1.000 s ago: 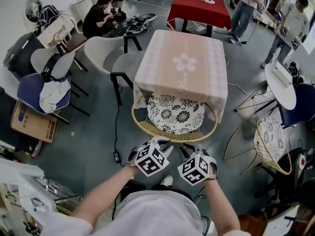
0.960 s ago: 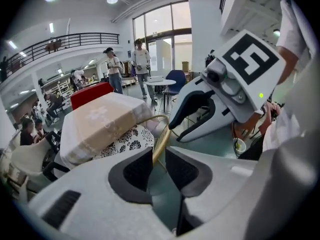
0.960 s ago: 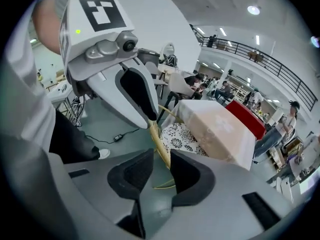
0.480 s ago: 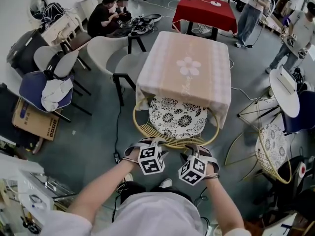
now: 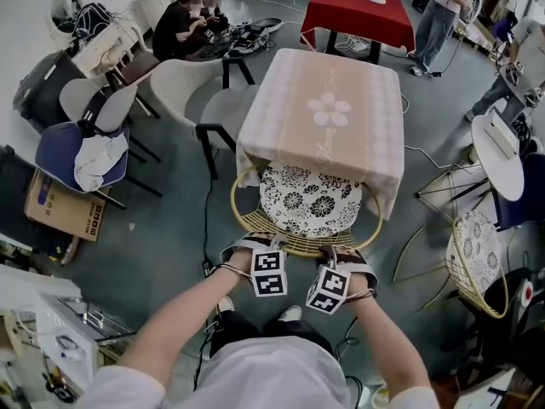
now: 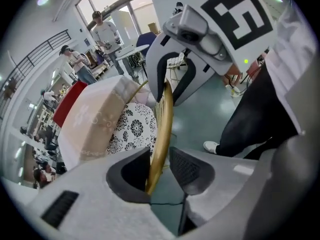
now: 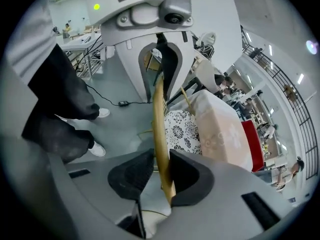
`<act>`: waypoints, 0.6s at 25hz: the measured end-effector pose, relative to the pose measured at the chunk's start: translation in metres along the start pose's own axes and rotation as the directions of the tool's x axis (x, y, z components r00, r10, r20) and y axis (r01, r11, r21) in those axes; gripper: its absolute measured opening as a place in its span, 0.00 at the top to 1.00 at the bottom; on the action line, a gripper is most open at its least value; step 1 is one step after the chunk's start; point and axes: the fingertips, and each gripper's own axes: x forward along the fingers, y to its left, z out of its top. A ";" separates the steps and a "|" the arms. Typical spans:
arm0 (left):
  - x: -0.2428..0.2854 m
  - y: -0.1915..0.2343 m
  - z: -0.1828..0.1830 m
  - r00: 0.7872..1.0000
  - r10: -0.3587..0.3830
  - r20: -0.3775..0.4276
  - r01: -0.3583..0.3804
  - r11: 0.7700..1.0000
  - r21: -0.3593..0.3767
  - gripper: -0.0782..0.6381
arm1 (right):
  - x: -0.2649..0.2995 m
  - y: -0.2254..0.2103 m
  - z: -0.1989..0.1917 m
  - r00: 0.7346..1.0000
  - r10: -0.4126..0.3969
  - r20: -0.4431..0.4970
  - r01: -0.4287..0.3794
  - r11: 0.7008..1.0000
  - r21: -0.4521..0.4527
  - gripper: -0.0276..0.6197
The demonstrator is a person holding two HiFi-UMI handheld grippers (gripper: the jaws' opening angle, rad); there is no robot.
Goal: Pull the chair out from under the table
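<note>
A chair with a golden woven rim (image 5: 241, 216) and a black-and-white flowered cushion (image 5: 306, 198) is tucked under the table with the pink cloth (image 5: 328, 113). Both grippers are down at the near arc of the rim, side by side. My left gripper (image 5: 255, 247) straddles the golden rim (image 6: 162, 129). Its jaws have just been closing a little; the rim lies against one pad with a gap at the other. My right gripper (image 5: 342, 254) has just been closing too. Its pads touch the rim (image 7: 159, 119) on both sides.
A grey armchair (image 5: 192, 92) stands at the table's left. At the right edge stands a second wicker chair (image 5: 473, 250). A navy chair with cloth (image 5: 81, 156) and a cardboard box (image 5: 60, 207) are at left. A cable with a power brick (image 5: 205, 267) lies on the floor. People stand and sit at the back.
Both grippers have sunk and rolled at the chair's near rim, and their marker cubes have come closer together. The chair has not shifted.
</note>
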 end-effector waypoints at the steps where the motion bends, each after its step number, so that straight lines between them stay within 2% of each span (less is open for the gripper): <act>1: 0.001 0.002 -0.001 1.000 0.016 -0.009 -0.015 1.000 0.021 0.75 | 0.001 0.000 0.000 1.000 -0.005 -0.002 0.005 1.000 -0.004 0.83; 4: 0.002 0.004 -0.002 0.999 0.022 -0.029 -0.020 0.997 0.077 0.79 | 0.003 -0.001 0.001 1.000 -0.025 -0.013 0.025 0.999 -0.024 0.84; 8: 0.003 0.004 -0.003 0.999 -0.006 -0.041 0.009 0.997 0.079 0.79 | 0.004 -0.001 0.002 0.999 -0.012 -0.041 0.010 0.999 -0.046 0.84; 15: 0.005 0.002 -0.002 0.997 -0.005 -0.076 0.014 0.993 0.114 0.80 | 0.003 0.000 0.000 0.999 -0.019 -0.050 0.017 0.999 -0.049 0.84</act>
